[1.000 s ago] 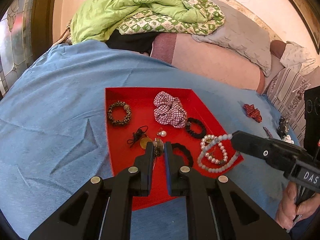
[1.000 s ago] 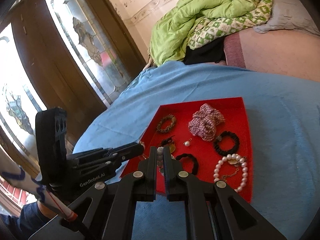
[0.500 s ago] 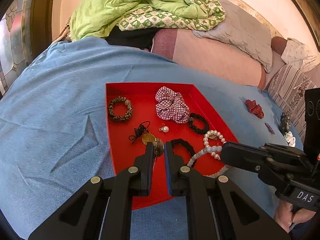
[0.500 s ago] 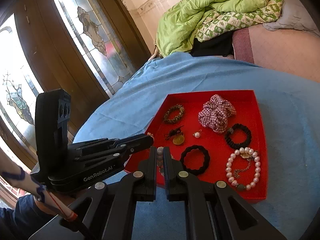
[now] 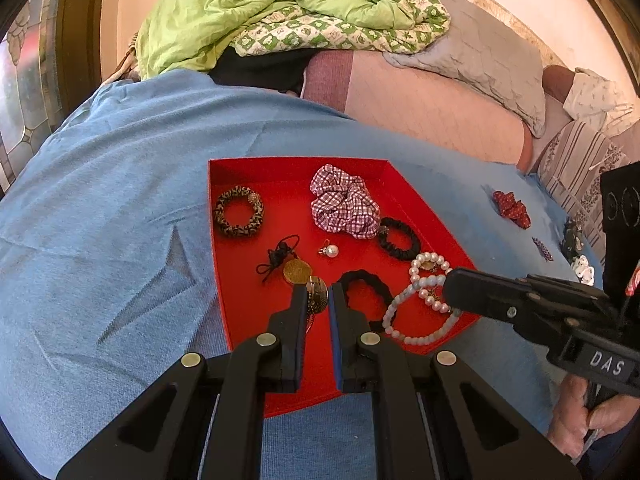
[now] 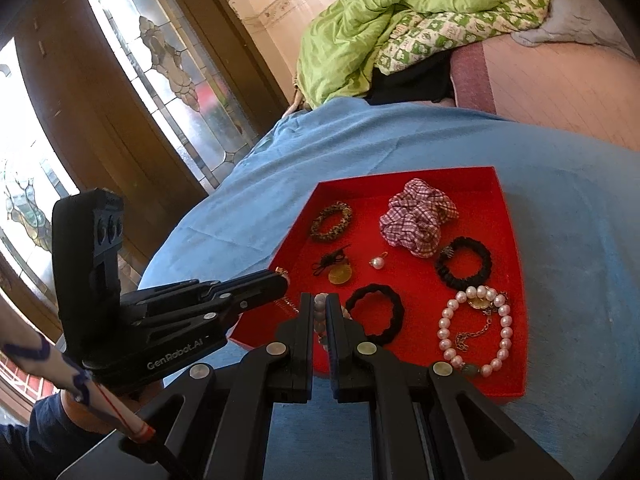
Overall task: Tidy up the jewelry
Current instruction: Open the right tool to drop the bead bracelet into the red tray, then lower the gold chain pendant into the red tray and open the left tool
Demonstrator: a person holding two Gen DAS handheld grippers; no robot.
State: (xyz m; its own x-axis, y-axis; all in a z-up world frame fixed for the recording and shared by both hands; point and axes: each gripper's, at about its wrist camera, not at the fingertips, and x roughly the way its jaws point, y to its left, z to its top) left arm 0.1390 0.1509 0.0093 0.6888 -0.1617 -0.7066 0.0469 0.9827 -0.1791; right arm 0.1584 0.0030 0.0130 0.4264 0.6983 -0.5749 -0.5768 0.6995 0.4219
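A red tray [image 5: 248, 312] lies on the blue bedspread [image 5: 120, 200]. In it are a leopard scrunchie [image 5: 239, 216], a checked scrunchie [image 5: 344, 206], two black hair ties [image 5: 400, 238], a pearl drop [image 5: 331, 251], a gold coin on a black cord [image 5: 297, 271] and a pearl bracelet [image 6: 472, 332]. My left gripper [image 5: 318, 294] is over the tray's near part, shut on a small gold pendant [image 5: 316, 300] with a thin chain [image 6: 288, 304]. My right gripper [image 6: 320, 300] is shut on a pale bead bracelet [image 5: 394, 312] that hangs over the tray's near right corner.
A red bow clip [image 5: 512, 208] and a few small pieces [image 5: 572, 240] lie on the bedspread right of the tray. A green quilt [image 5: 260, 12] and a grey pillow [image 5: 480, 52] are piled behind. Glass-panelled doors [image 6: 160, 80] stand past the bed's left edge.
The right gripper has drawn the pale bead bracelet slightly back, off the pearl bracelet toward the tray's near edge. The left gripper has stayed put with the pendant.
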